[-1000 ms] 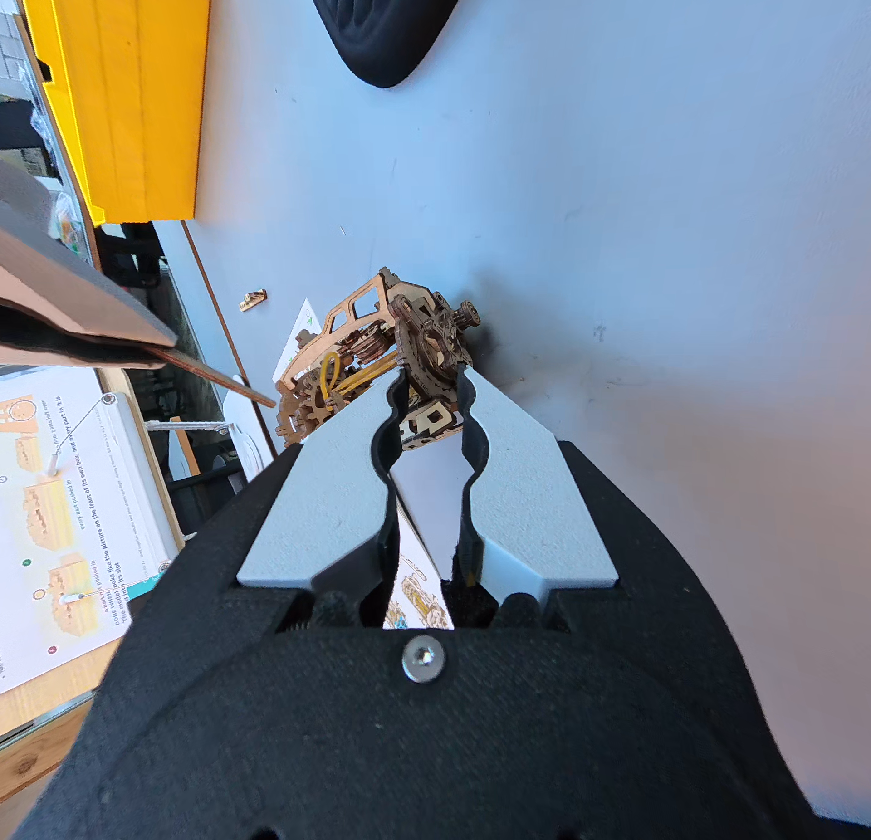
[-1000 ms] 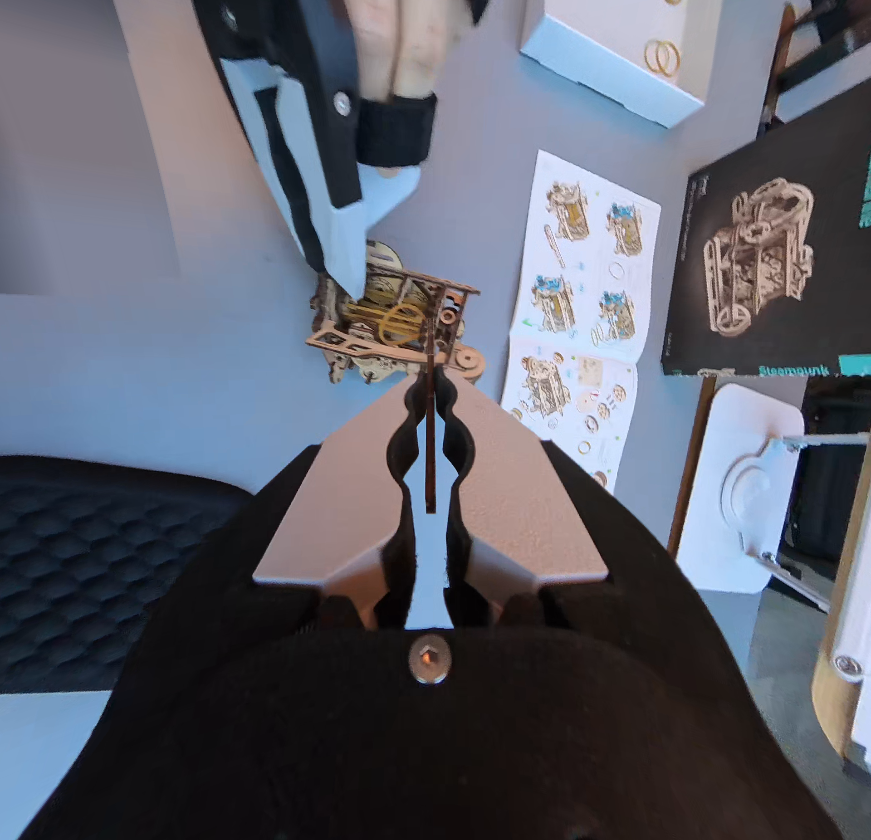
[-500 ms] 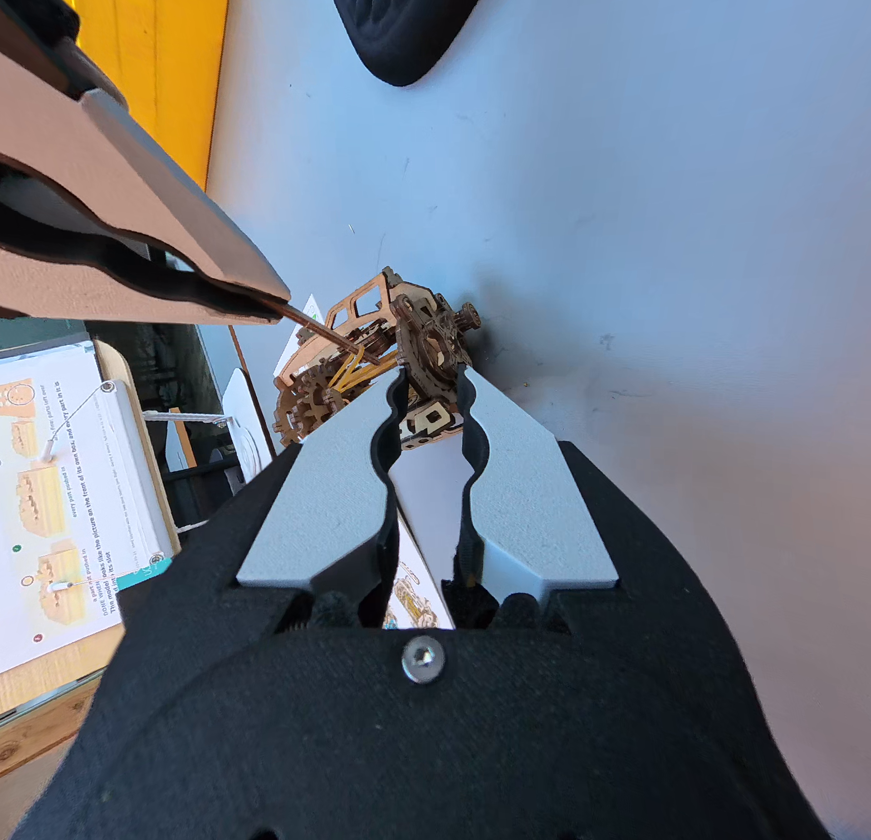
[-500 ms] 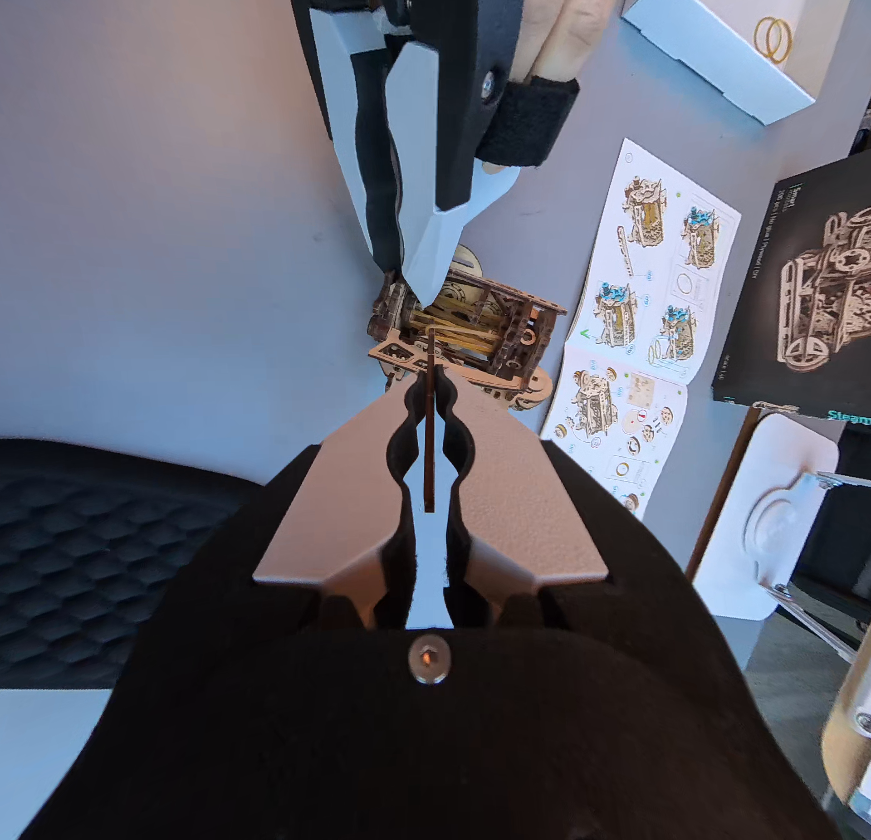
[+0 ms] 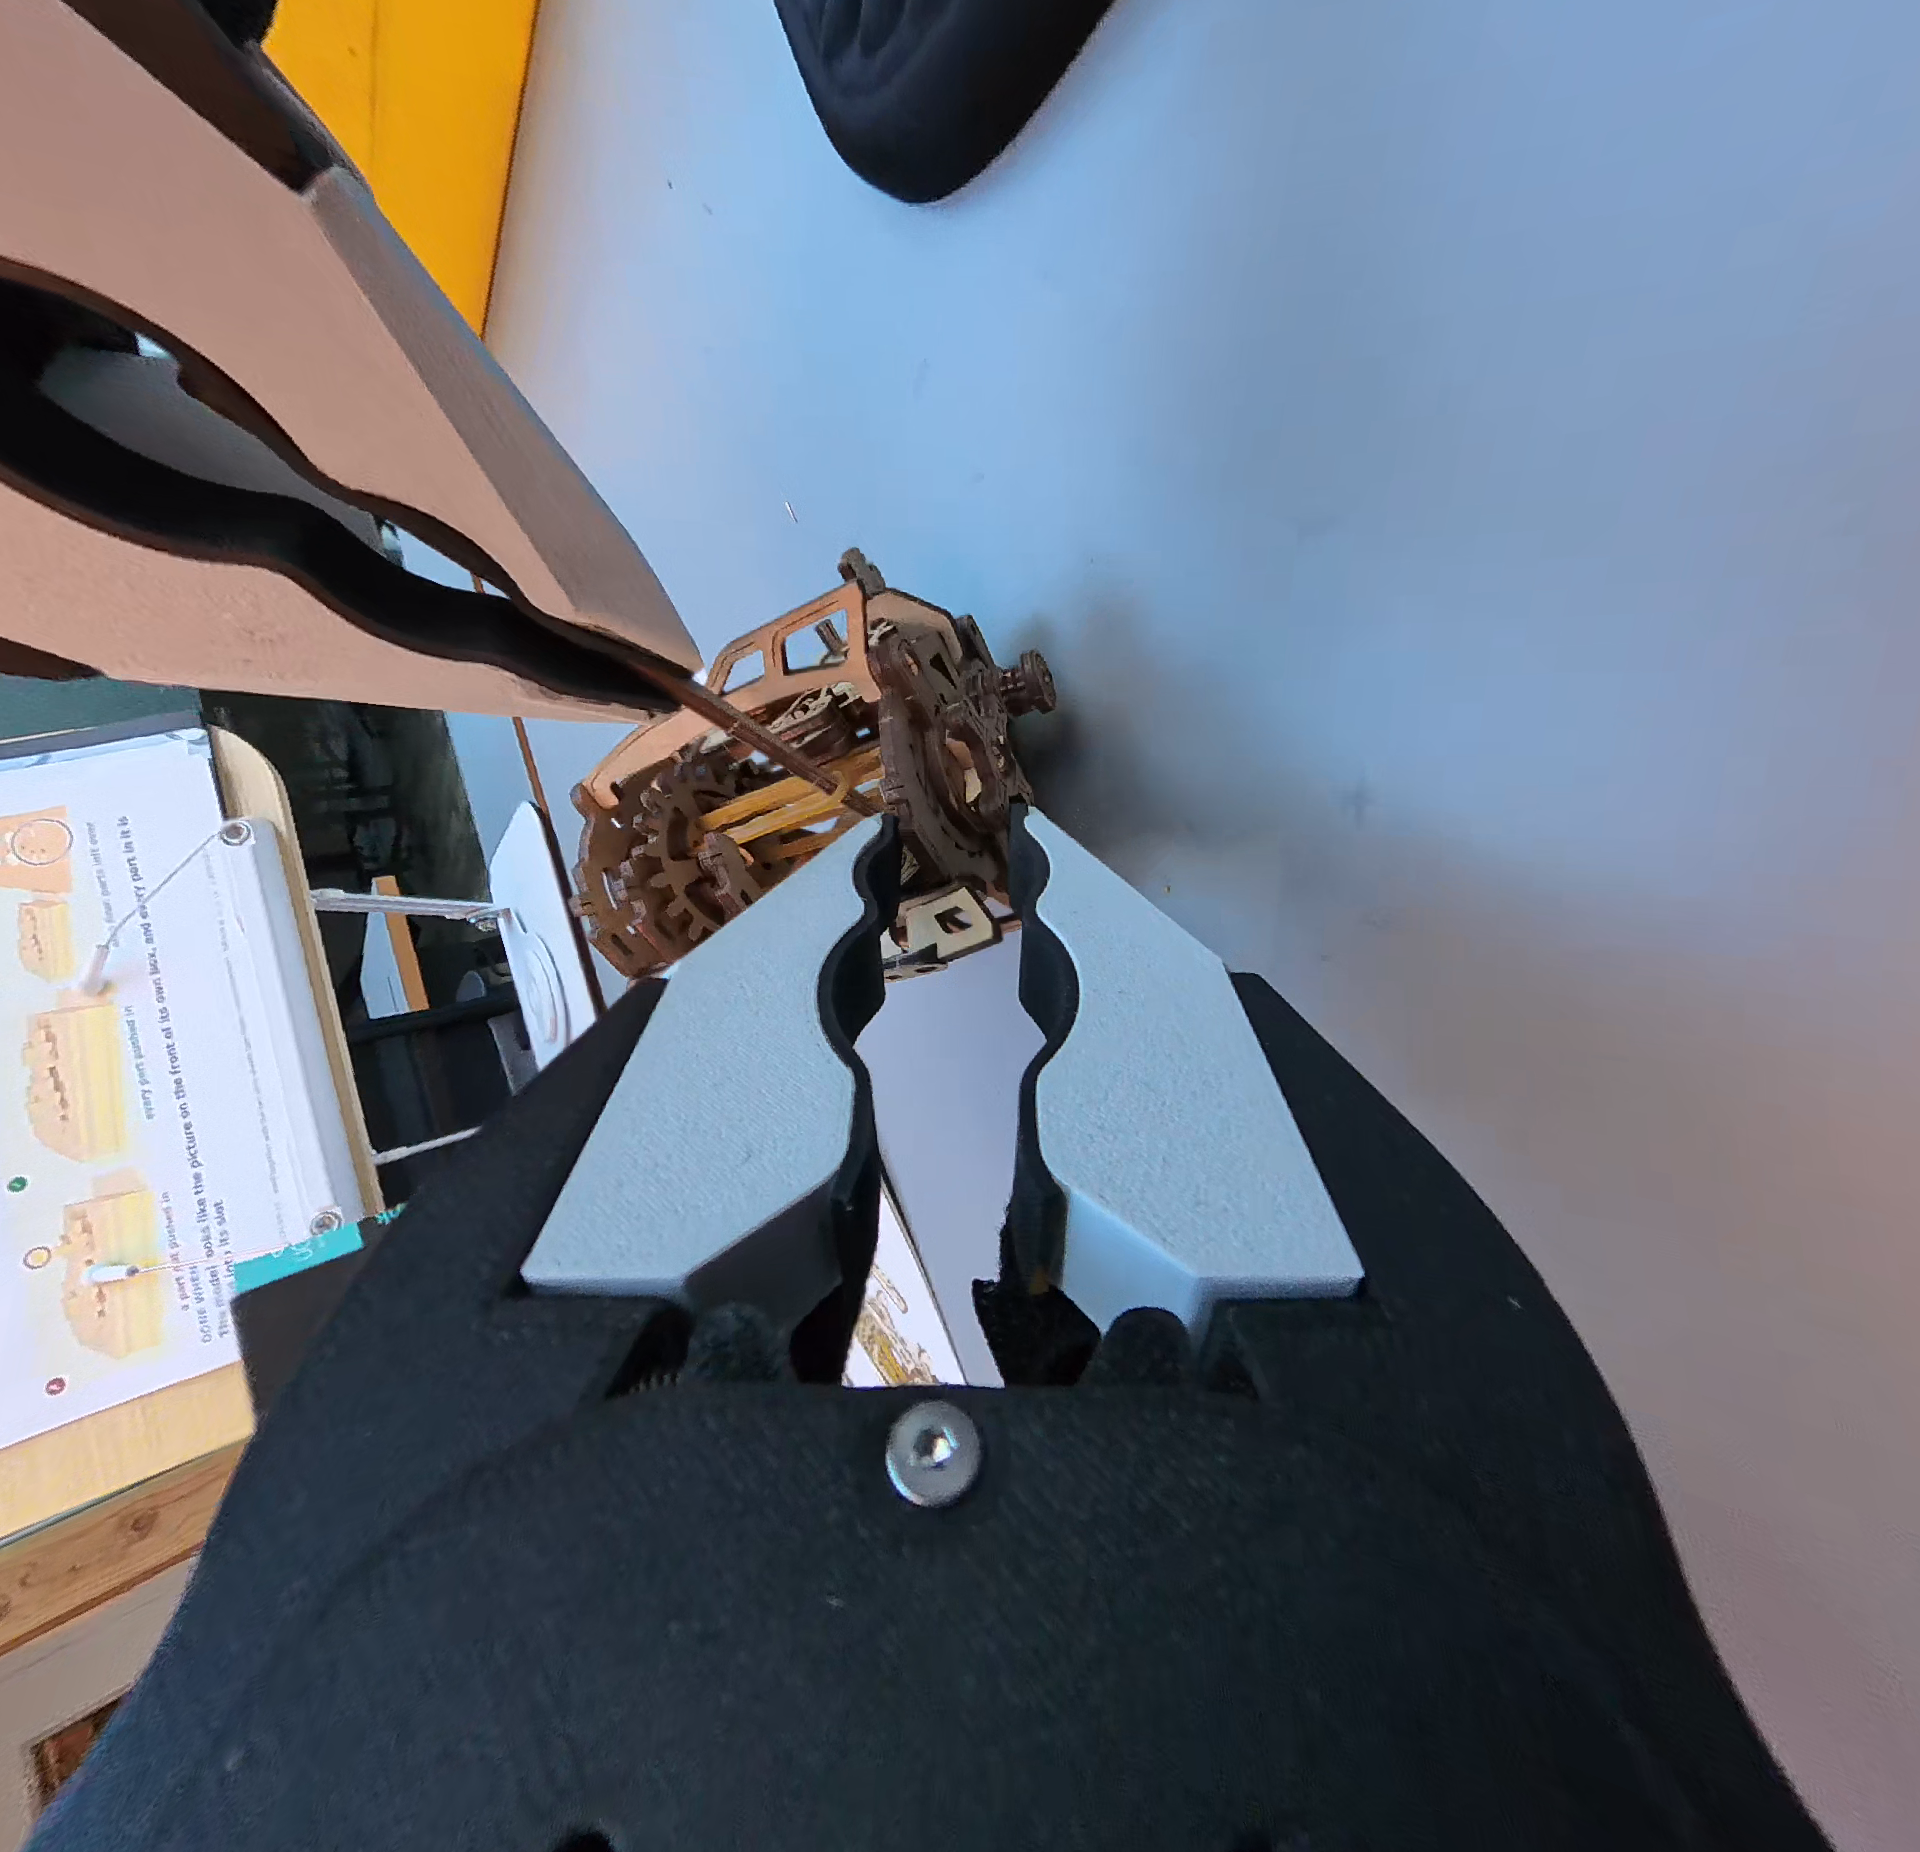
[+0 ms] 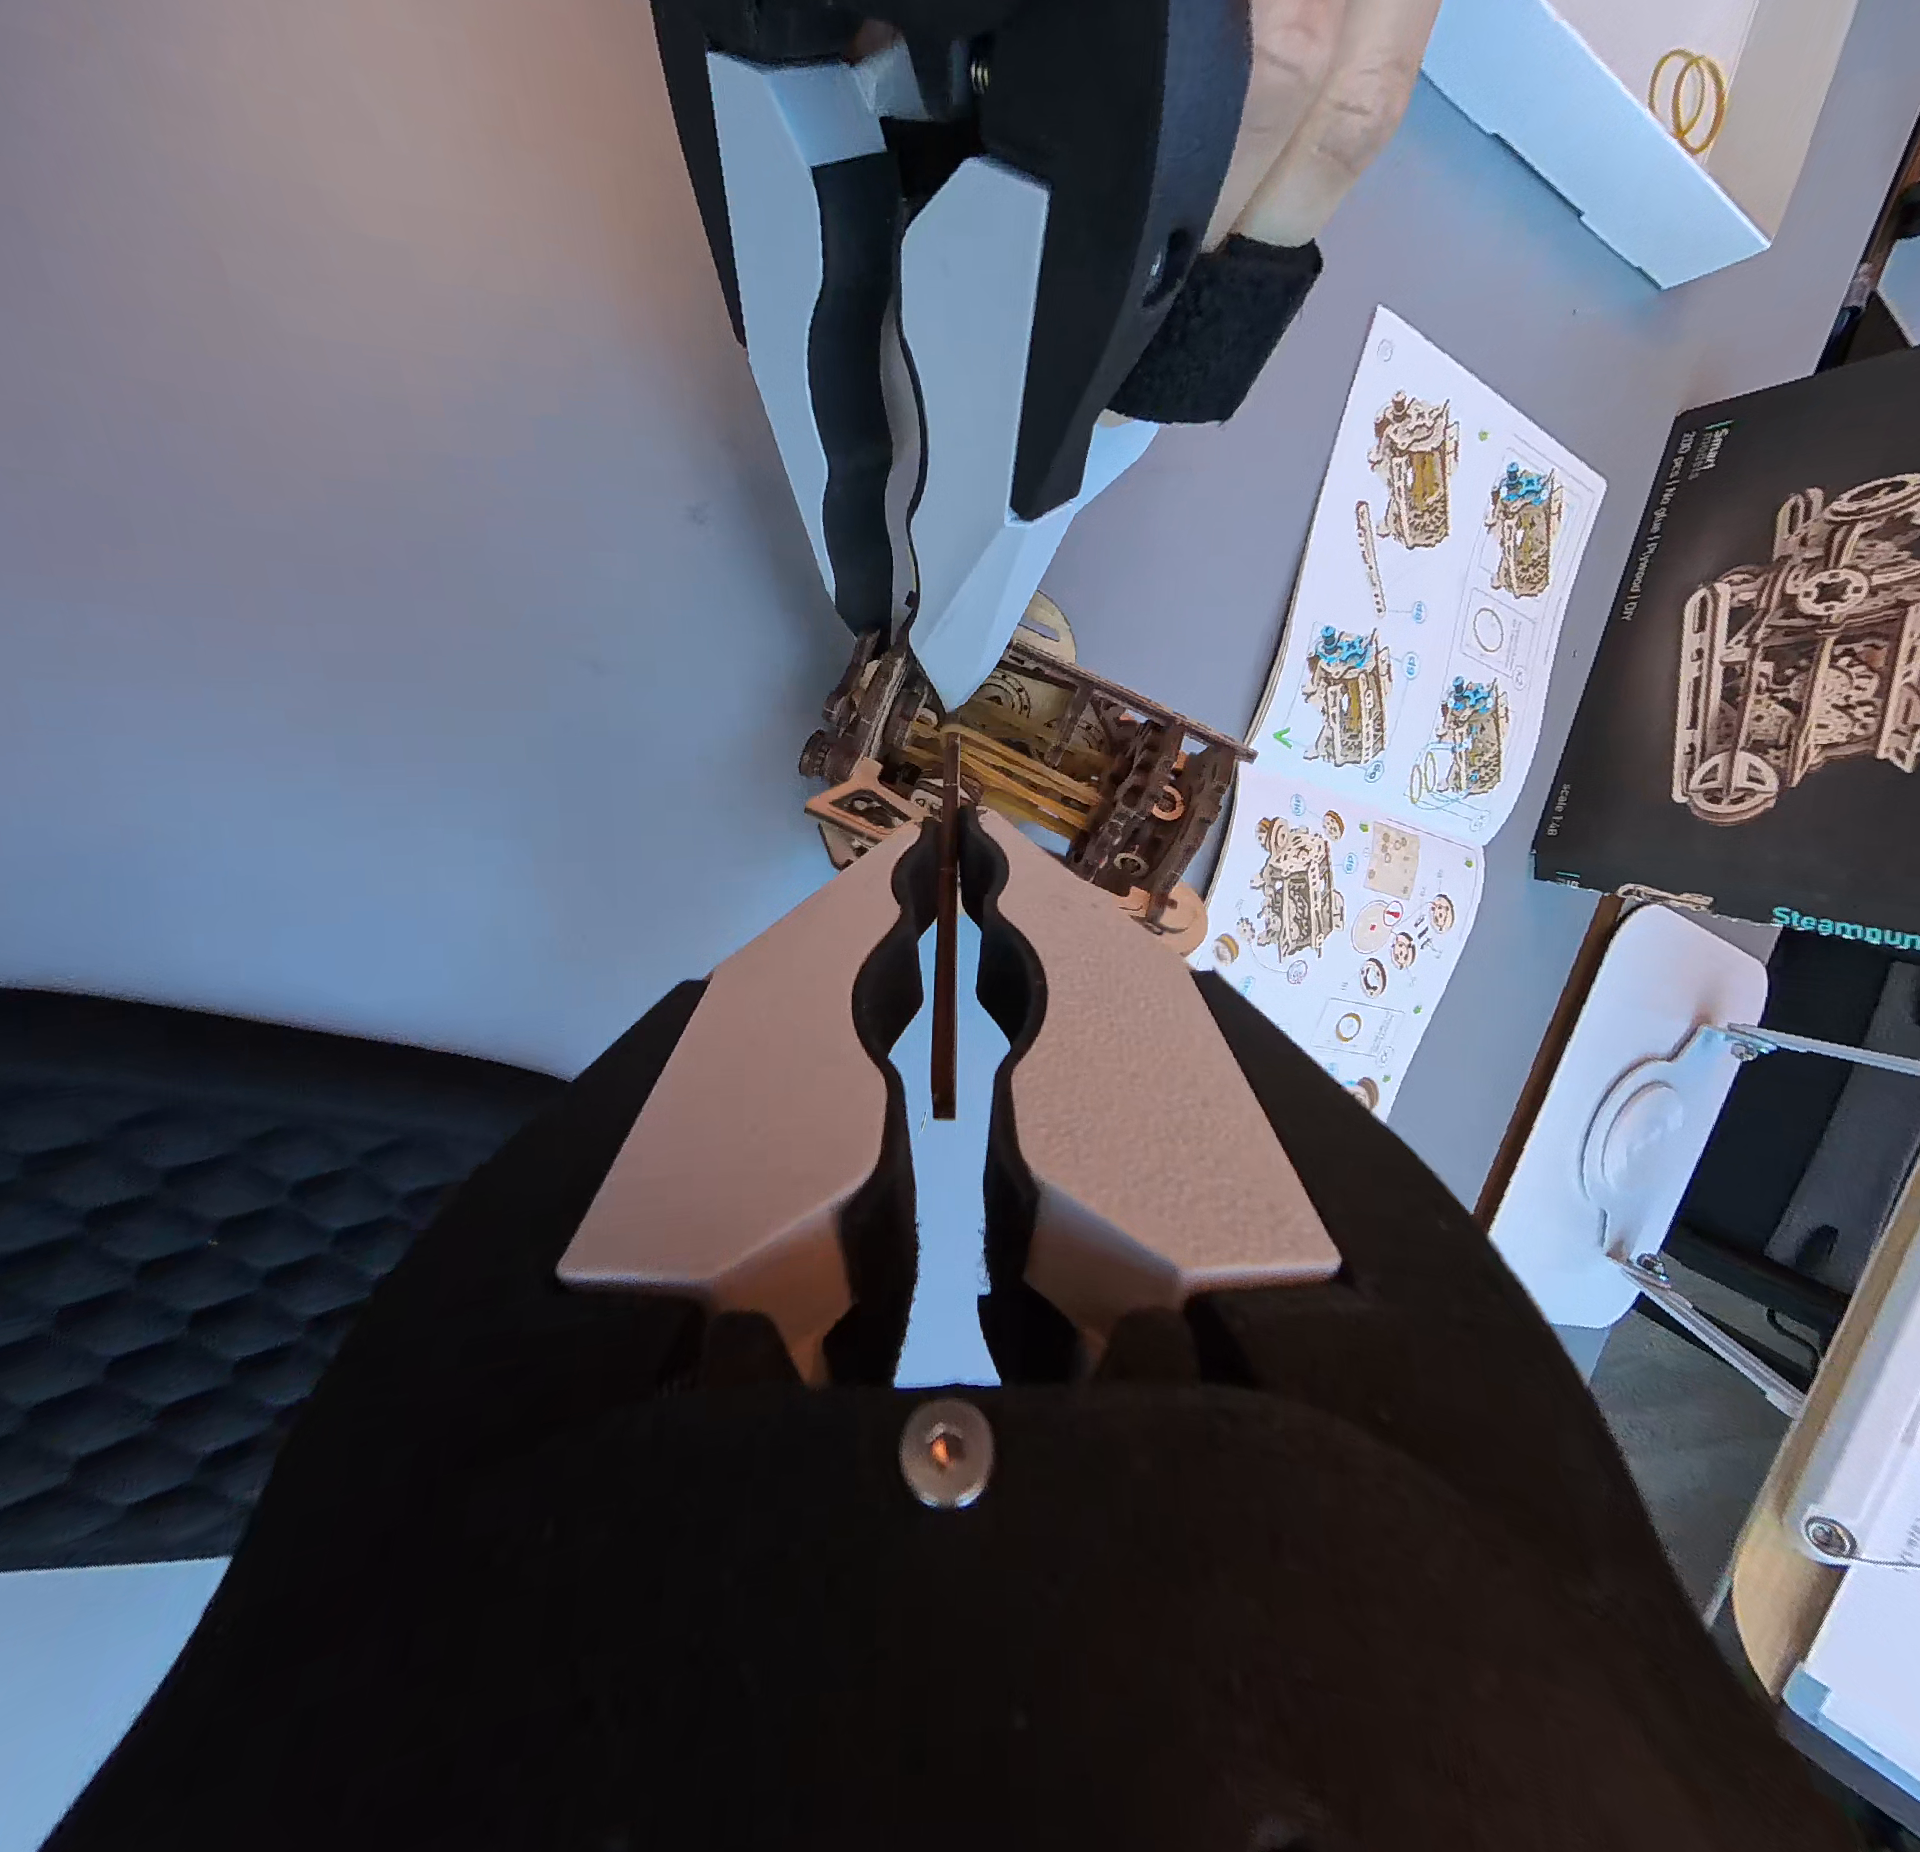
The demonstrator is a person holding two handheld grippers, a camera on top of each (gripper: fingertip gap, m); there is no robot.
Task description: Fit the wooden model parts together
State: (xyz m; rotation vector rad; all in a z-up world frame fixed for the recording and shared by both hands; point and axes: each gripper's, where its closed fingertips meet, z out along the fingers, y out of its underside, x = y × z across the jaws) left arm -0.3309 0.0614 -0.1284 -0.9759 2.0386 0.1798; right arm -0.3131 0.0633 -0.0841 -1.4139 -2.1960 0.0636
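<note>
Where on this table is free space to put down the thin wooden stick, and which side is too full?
Free: the bare table left of the wooden model, above the black mat. Crowded: right of the model lie the instruction sheet, the dark box and the white box; the left tongs close off the model's left end.

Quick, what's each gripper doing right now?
Left gripper: closed on the wooden model.
Right gripper: closed on a thin stick.
</note>
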